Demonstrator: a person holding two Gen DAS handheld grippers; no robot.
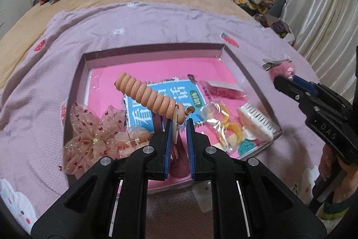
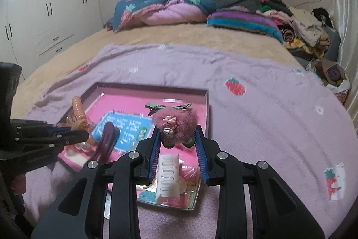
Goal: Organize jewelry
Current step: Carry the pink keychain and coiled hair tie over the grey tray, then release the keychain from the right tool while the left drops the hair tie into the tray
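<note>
Both views from my tongs are evenly and softly lit; no hard shadows fall on the lilac waffle-weave blanket (image 1: pixel 156 21). Daylight filters through the pale satin curtain (image 1: pixel 322 3) at the right edge, whose folds carry bright sheen. The glossy white wardrobe doors (image 2: pixel 44 3) show blown highlights at upper left. The shallow open box with a pink lining (image 1: pixel 156 68) reflects glare along its plastic-covered floor. Fisheye distortion bows the bed and walls, and a dark vignette rings every corner. In the right wrist view a dark purple hair clip (image 2: pixel 107 138) is smeared by motion blur, and the far bedding is slightly soft.
</note>
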